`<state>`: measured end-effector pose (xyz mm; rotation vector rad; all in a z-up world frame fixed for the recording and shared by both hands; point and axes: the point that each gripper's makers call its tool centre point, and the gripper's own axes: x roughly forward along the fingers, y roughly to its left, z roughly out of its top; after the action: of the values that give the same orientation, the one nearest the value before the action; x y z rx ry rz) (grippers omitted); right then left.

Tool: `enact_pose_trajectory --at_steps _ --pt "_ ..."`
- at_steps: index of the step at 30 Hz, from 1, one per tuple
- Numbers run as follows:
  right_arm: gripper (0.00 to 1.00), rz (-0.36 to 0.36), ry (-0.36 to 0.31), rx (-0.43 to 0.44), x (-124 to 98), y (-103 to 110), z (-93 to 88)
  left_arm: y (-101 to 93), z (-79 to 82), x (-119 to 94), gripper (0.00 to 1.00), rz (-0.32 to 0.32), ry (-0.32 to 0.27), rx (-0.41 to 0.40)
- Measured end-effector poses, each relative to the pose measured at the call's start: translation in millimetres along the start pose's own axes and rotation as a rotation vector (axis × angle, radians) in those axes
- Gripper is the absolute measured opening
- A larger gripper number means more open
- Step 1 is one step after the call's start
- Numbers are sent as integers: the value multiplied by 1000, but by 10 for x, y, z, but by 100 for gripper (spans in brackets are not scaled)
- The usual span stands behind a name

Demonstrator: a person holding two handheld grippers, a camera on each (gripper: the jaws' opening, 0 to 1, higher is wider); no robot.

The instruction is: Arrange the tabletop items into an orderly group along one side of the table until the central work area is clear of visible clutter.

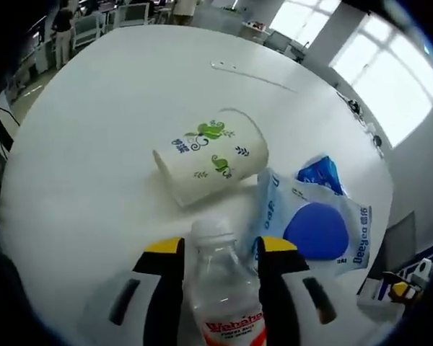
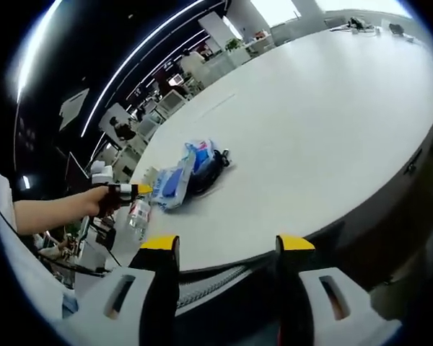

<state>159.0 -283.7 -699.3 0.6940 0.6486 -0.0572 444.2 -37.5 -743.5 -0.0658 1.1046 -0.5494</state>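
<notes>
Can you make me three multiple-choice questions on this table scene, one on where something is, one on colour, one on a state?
1. Where is the plastic bottle?
A. between the left gripper jaws
B. inside the cup
C. on the floor

2. What colour is the print on the paper cup?
A. red
B. green and blue
C. black

3. How is the paper cup positioned?
A. upright
B. on its side
C. stacked on the blue and white packet

Answers: A, the jaws flank the bottle; B, green leaves with blue marks; B, its mouth faces sideways on the table.
</notes>
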Motion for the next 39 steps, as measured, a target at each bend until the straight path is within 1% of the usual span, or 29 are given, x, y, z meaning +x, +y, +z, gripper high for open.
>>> enact_pose_trajectory --at_steps 2,3,4,8,10,14,16,19,22,24,27,29,32,33,34,35,36,38,39 --pt "52 -1 -11 12 -14 -16 28 -4 3 4 33 -16 -3 -32" --pt "52 -2 -13 13 -18 -22 37 8 13 -5 32 -11 -14 -56" --pt "52 -4 -16 11 -19 -26 47 15 12 -16 30 -6 -15 -56" --pt "52 -8 -25 9 -18 -31 66 0 34 -66 23 -13 -36 -50" --pt "51 -7 -28 12 -17 -23 66 7 50 -109 20 -14 -57 -50" --pt "51 0 -32 22 -13 -9 57 14 43 -195 20 -25 -80 -5" --pt "51 5 -32 24 2 -8 45 19 47 -265 19 -32 -101 -2" --pt "51 11 -32 28 32 -24 27 21 105 -425 19 -40 -163 -4" --pt "51 17 -33 30 44 -13 29 4 139 -555 19 -49 -204 8" --pt "51 21 -33 32 48 -1 28 4 169 -668 19 -57 -242 10" --pt "51 26 -34 34 50 11 33 -3 228 -874 19 -71 -318 24" --pt "51 29 -35 33 39 34 35 -5 254 -984 19 -77 -356 32" --pt "51 32 -34 32 42 29 34 -21 326 -1173 19 -102 -442 44" --pt "51 33 -33 32 37 39 34 -3 331 -1255 19 -90 -465 52" --pt "51 34 -32 30 35 46 33 -2 330 -1302 19 -89 -474 56" --pt "51 36 -30 28 30 60 32 -7 371 -1367 19 -91 -509 71" --pt "51 37 -29 26 28 70 31 8 399 -1420 18 -77 -533 86" --pt "51 39 -25 25 28 91 27 43 463 -1487 18 -49 -571 128" --pt "51 41 -22 23 33 106 24 66 520 -1522 18 -22 -599 169"
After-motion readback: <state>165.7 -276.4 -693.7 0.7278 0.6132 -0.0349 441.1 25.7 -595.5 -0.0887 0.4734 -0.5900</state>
